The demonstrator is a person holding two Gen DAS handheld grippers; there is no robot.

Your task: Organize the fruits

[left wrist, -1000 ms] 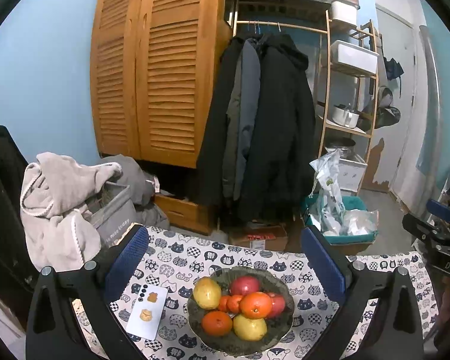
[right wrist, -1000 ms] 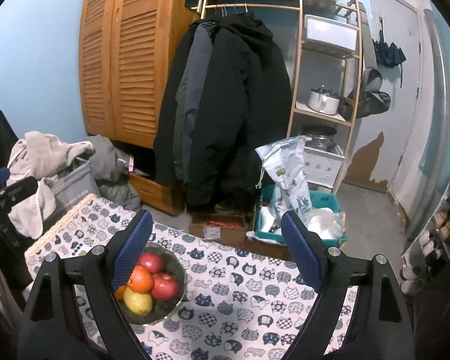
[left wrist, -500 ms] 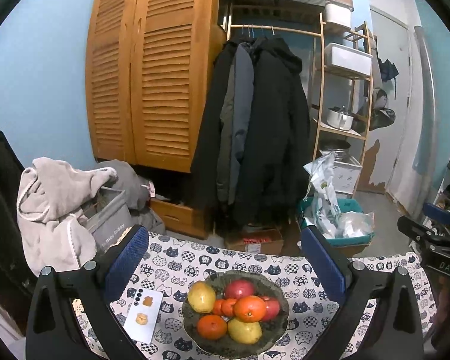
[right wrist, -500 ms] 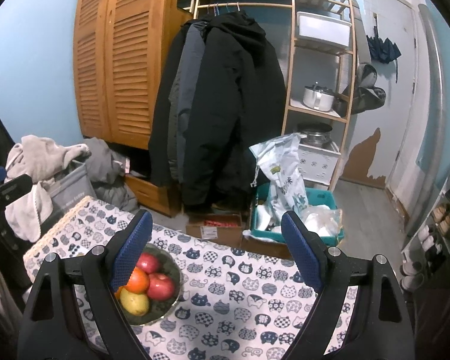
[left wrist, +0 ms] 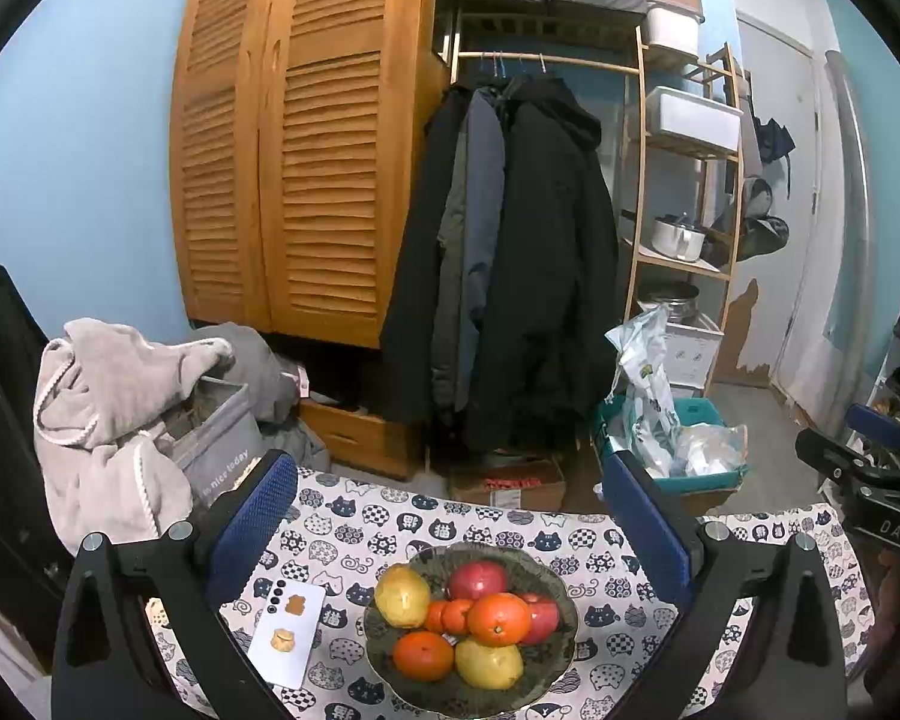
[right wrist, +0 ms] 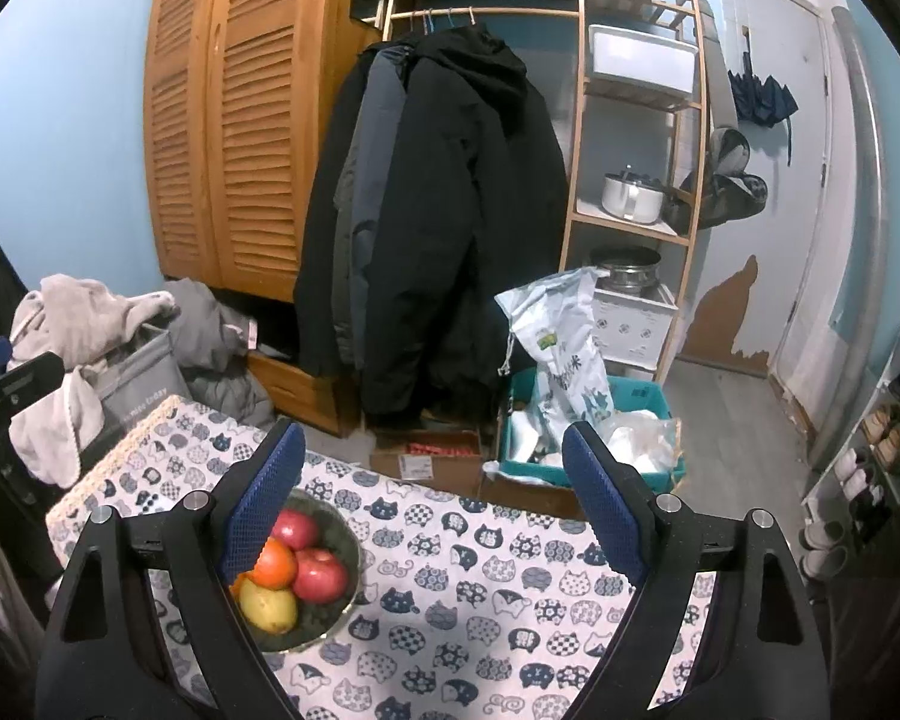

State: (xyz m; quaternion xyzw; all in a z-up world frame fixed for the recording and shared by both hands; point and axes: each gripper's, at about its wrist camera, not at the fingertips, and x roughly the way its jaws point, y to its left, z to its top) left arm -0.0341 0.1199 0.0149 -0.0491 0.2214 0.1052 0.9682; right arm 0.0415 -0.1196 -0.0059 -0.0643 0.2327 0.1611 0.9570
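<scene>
Left wrist: cat-print tablecloth (left wrist: 480,531) before wooden wardrobe (left wrist: 306,150).

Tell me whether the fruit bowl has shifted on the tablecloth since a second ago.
No. The fruit bowl sits equally close beside the white phone on the tablecloth; only the cameras moved.

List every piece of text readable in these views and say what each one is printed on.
"DAS": on the black body of the right gripper, at the edge of the left wrist view.
"nice today": on the grey fabric bin; the word before it is too blurred to read.
Cardboard box: red label, print too small to read.
White bag: green logo and dark print, unreadable.
White phone: stickers only, no text.
</scene>
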